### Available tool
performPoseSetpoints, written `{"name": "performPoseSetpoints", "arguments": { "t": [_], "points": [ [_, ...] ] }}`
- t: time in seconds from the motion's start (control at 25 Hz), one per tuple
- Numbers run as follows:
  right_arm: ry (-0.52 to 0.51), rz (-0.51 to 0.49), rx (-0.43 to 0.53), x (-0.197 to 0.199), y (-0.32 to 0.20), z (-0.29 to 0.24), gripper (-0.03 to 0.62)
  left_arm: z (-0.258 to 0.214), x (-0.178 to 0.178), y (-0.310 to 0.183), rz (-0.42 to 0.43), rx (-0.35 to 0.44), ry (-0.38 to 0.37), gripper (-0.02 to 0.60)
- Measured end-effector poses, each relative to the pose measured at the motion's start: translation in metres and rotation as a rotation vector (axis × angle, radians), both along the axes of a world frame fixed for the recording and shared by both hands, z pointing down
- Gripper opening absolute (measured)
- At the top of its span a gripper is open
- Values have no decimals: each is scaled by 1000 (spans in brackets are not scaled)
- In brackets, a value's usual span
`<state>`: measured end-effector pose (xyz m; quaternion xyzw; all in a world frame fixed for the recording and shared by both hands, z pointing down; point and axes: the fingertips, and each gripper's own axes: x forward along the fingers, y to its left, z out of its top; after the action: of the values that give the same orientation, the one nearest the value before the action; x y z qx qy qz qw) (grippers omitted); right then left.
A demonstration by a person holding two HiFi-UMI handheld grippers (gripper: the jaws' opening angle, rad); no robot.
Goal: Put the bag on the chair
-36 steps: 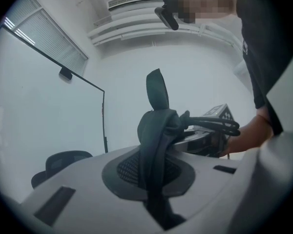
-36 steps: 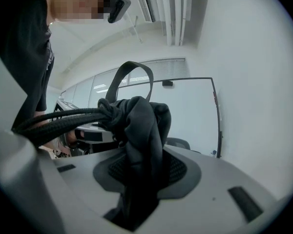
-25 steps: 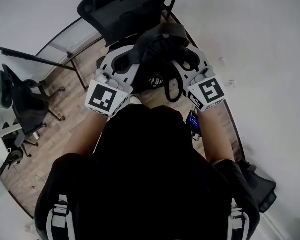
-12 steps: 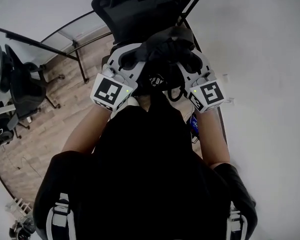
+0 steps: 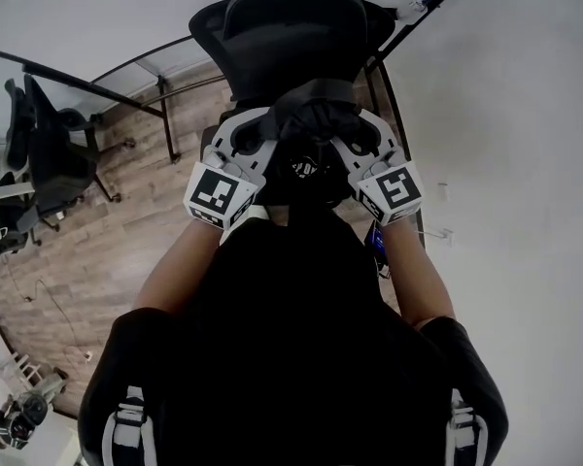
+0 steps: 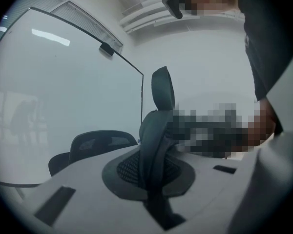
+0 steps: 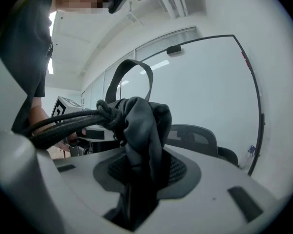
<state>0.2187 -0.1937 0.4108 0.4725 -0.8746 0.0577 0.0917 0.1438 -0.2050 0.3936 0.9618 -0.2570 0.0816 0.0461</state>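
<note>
Bag (image 5: 311, 124): black, soft, hanging between both grippers over the seat of the chair (image 5: 291, 27), in front of its backrest. Contact with the seat cannot be told.

Left gripper (image 5: 275, 129): jaws nearly together, clamped on a dark strap (image 6: 154, 130) of the bag.

Right gripper (image 5: 345, 132): jaws part closed, pinching a bunched fold of the bag's fabric (image 7: 144, 126). A braided cord (image 7: 63, 123) runs off to the side.

Second chair (image 5: 49, 163): black, on the wooden floor (image 5: 97, 260), well apart to the left.
</note>
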Motion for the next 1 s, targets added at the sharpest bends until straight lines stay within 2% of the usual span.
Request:
{"name": "performPoseSetpoints", "arguments": {
  "t": [0.2, 0.36, 0.56, 1.0],
  "points": [
    [-4, -50, -21, 14, -30, 24, 132, 23, 14, -27, -71, -36, 26, 30],
    [-1, -75, -50, 20, -56, 49, 132, 47, 21, -48, -76, -65, 42, 29],
    [12, -110, -121, 28, -82, 97, 132, 94, 29, -76, -89, -107, -6, 29],
    [20, -130, -302, 44, -133, 213, 132, 211, 49, -128, -115, -294, -44, 30]
  ]
}}
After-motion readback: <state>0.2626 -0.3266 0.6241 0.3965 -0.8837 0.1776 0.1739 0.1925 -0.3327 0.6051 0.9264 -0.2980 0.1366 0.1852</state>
